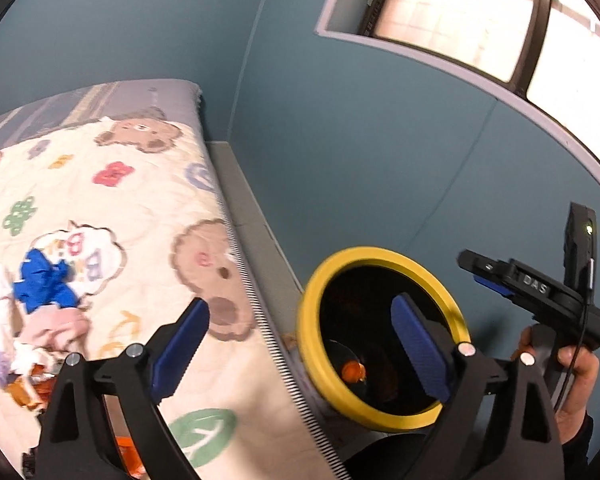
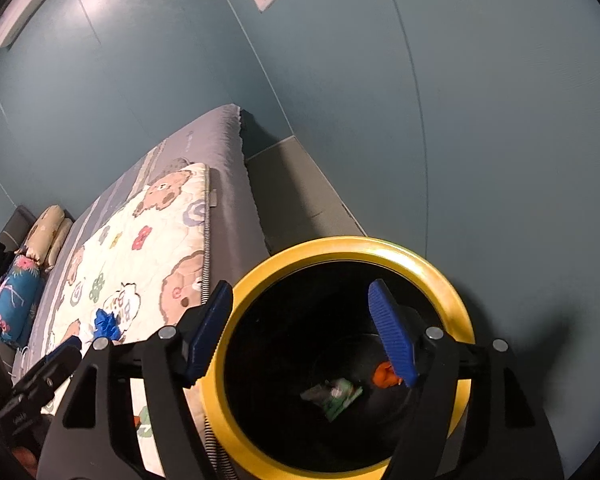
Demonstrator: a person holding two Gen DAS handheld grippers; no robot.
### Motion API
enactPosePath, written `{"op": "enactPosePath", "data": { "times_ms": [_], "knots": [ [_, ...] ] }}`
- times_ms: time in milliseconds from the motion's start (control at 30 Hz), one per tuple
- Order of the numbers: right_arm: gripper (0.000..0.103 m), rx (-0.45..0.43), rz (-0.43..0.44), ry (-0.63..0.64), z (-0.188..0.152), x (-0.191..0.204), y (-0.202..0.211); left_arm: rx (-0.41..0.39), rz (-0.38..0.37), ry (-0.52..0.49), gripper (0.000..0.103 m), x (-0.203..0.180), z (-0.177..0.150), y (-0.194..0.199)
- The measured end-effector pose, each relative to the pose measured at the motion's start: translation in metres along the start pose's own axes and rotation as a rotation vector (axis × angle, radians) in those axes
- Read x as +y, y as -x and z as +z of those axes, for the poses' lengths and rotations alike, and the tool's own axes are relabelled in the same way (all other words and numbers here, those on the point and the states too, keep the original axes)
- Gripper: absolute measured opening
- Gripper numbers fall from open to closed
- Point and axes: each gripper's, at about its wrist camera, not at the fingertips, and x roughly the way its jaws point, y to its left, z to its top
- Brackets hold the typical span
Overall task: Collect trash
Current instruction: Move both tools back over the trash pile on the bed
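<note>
Yellow rims the mouth of the black trash bin [image 2: 346, 246], which stands on the floor beside the bed [image 2: 236, 184], close against the blue wall [image 2: 500, 120]. My right claw [image 2: 306, 332] hovers over that opening, tilted down, both blue pads spread wide with nothing between them. Down in the bin I count two pieces: one orange scrap [image 2: 384, 376] and one green-and-white wrapper [image 2: 334, 394].

My left claw [image 1: 300, 344] hangs between the bed edge and the bin, its pads also parted and empty. From that wrist camera I see my right hand [image 1: 576, 384] wrapped around the handle of the other tool, just beside the bin.

On the bear-print quilt [image 1: 140, 208] a small heap of trash lies near the left claw: one crumpled blue piece [image 1: 44, 280], some pink and white crumpled bits [image 1: 48, 332] beside it, and orange scraps [image 1: 28, 392] lower down; their exact number I cannot tell. Pillows [image 2: 40, 240] sit stacked at the far end of the bed.
</note>
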Motion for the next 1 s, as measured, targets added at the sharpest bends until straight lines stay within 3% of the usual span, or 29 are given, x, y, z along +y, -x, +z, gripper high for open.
{"op": "enactPosePath", "data": {
  "times_ms": [300,567,1000],
  "knots": [
    [0.067,0.0,0.117,0.087,-0.014,0.051,0.009,-0.079,0.124,0.016,0.095,0.051,0.0,0.05],
    [0.067,0.001,0.245,0.209,-0.034,0.119,0.018,-0.112,0.265,0.07,0.095,0.11,-0.008,0.095],
    [0.067,0.103,0.356,0.393,-0.08,0.227,-0.005,-0.09,0.479,0.227,0.095,0.228,-0.029,0.122]
  ]
}}
